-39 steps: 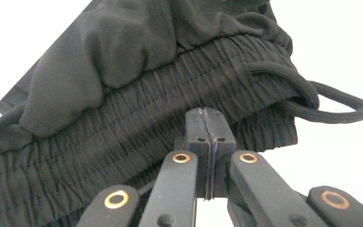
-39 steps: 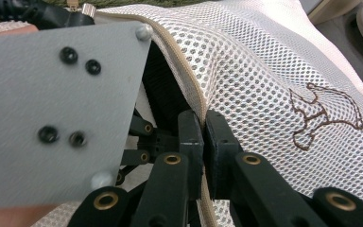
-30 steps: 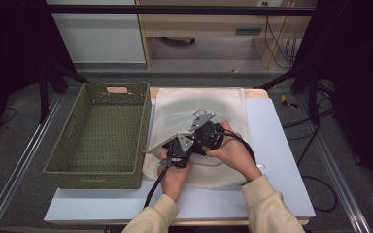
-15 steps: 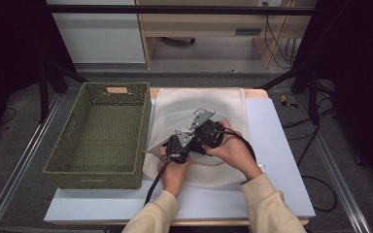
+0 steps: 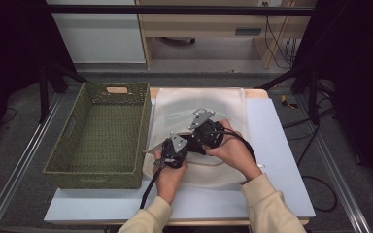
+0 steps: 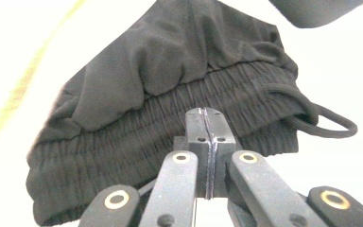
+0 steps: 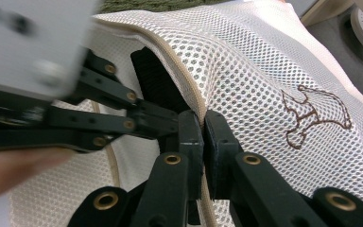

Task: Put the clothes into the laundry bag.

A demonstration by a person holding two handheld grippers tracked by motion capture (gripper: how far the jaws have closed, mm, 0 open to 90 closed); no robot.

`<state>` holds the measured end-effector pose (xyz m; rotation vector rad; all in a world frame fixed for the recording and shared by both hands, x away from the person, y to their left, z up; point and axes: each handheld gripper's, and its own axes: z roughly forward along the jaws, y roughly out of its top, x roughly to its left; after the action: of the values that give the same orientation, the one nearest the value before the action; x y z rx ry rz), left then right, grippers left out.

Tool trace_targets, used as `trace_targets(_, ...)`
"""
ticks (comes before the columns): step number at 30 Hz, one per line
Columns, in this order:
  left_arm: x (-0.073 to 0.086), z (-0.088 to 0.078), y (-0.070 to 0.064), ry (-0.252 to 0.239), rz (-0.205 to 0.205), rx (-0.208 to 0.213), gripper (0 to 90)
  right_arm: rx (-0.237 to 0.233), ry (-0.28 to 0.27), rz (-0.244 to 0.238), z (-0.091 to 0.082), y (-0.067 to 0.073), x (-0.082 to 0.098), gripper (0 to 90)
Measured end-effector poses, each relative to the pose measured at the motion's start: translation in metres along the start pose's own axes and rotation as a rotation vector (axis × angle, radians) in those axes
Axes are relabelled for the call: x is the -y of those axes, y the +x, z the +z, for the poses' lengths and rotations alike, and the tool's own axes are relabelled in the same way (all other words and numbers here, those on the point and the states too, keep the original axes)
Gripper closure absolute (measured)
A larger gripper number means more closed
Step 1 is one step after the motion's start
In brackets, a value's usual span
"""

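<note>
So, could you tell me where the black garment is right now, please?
The black garment lies inside the white mesh bag at the table's middle, right of the green basket, just ahead of the left gripper.

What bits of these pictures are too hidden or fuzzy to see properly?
- High view: the black garment, covered by the white mesh laundry bag, both grippers and the hands.
- Left gripper view: the black elastic-waisted garment is cut off at the bottom by the left gripper; the white around it is washed out.
- Right gripper view: the grey plate at upper left is blurred; whatever lies inside the bag is hidden beyond its tan edge, pinched by the right gripper.
</note>
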<state>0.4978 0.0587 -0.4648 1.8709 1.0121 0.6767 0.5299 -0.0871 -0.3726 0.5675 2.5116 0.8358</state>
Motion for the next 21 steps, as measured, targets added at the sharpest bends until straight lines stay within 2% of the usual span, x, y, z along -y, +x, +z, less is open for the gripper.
trace_targets(13,-0.014,-0.061,0.005,-0.072,-0.023,0.083,90.0,0.012,0.005,-0.020,-0.001,0.007,0.006,86.8)
trace_targets(15,-0.016,-0.068,0.007,-0.076,-0.021,0.094,90.0,0.014,0.008,-0.030,0.001,0.009,0.008,86.8)
trace_targets(18,-0.018,-0.076,0.010,-0.086,-0.037,0.109,90.0,0.008,0.011,-0.025,0.004,0.012,0.013,86.7)
trace_targets(21,-0.019,-0.081,0.014,-0.086,-0.053,0.119,90.0,0.001,0.021,-0.045,0.008,0.016,0.019,86.6)
